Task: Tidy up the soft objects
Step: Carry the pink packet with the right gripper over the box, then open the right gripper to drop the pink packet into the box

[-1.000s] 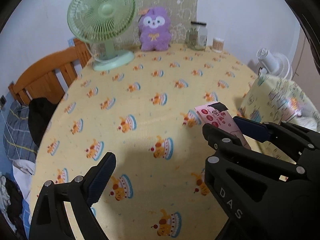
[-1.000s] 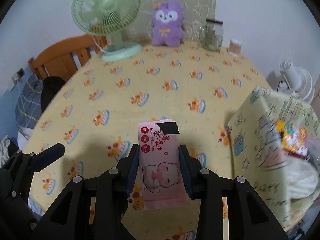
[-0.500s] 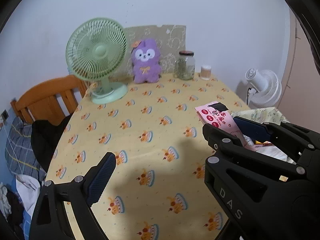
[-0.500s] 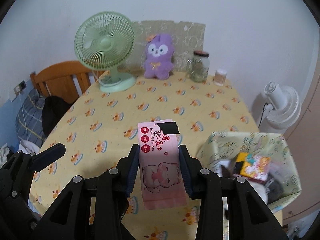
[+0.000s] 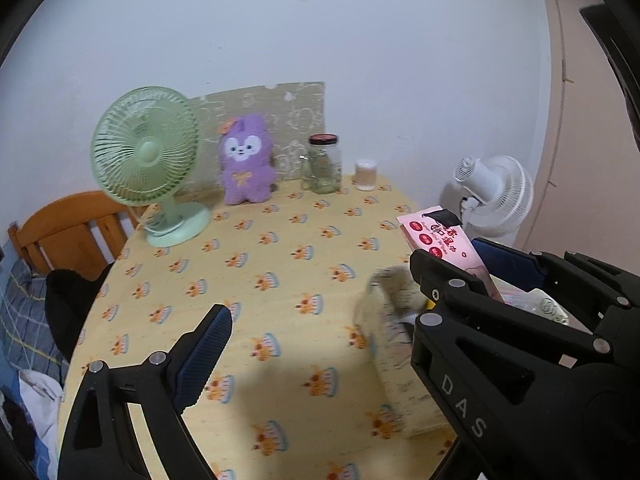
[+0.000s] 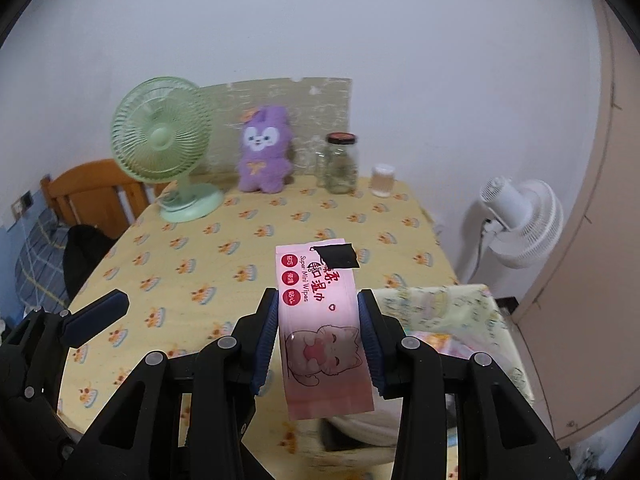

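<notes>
Between the pads of the right gripper (image 6: 318, 344) sat the pink wipes pack (image 6: 322, 328), clamped (above the fabric bin (image 6: 460, 304)); the left gripper (image 5: 320, 304) stood apart, empty.

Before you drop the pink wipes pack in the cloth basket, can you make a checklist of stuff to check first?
1. Grip on the pink wipes pack: ok, the right gripper has both pads pressed on its sides.
2. Pack clear of the table: ok, it is held up in the air.
3. Cloth basket in sight: ok, just right of the pack.
4. Room inside the basket: cannot tell, some things lie in it and most of the inside is hidden.
5. Left gripper out of the way: ok, open, holding nothing.
6. Purple plush safe: ok, far back by the wall.
</notes>
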Motion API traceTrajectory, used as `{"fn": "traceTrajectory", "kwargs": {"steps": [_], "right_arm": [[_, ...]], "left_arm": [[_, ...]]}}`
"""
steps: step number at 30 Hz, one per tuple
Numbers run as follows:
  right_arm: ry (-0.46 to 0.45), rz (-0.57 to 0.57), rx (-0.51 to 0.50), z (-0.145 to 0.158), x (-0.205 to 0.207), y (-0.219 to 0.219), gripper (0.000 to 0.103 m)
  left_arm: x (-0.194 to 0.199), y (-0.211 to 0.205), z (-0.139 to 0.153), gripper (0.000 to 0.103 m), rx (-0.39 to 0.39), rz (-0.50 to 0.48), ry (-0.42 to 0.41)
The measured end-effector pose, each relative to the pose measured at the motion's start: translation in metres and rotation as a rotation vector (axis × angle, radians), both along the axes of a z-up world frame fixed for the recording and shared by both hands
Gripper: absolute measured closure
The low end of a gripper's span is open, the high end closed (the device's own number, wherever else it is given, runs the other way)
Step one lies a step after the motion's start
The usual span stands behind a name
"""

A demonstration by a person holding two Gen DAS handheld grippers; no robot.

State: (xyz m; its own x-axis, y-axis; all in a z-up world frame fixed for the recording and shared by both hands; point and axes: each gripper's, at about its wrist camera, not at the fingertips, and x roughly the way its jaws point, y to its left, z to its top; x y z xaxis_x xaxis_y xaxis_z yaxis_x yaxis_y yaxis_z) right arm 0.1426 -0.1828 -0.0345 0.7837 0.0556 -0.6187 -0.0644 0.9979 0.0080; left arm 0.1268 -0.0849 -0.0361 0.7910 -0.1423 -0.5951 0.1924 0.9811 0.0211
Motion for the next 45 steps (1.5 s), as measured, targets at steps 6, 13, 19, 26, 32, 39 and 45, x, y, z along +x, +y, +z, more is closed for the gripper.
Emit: {"fn": "traceTrajectory", "kwargs": {"steps": [6, 13, 19, 26, 32, 39, 45], "right_arm": [[0.064, -0.083, 0.013, -0.013, 0.002, -0.03, 0.058], [0.043, -0.155, 0.03, -0.018, -0.006, -0.042, 0.0], [0.046, -0.148, 0.05, -0.016, -0.013, -0.031, 0.0], [0.002, -0.123, 0.046, 0.001, -0.032, -0.006, 0.0], [-0.051, -0.102, 0.021, 0.017, -0.052, 0.022, 0.0], [-0.146, -0.07, 0.03, 0.034, -0.08, 0.048, 0.0], [-0.19, -0.057, 0.031, 0.043, -0.101, 0.061, 0.0]], "left_arm": [[0.008, -0.024, -0.009, 0.008, -0.015, -0.056, 0.066], [-0.002, -0.03, -0.009, 0.008, 0.004, -0.054, 0.004], [-0.01, -0.017, -0.004, 0.008, 0.009, -0.044, -0.009], [-0.032, 0.009, 0.012, 0.005, 0.007, -0.008, -0.062], [-0.05, 0.039, 0.021, 0.001, -0.028, 0.04, -0.09], [-0.079, 0.063, 0.035, 0.0, -0.024, 0.072, -0.153], [-0.098, 0.075, 0.039, 0.0, -0.039, 0.139, -0.212]]}}
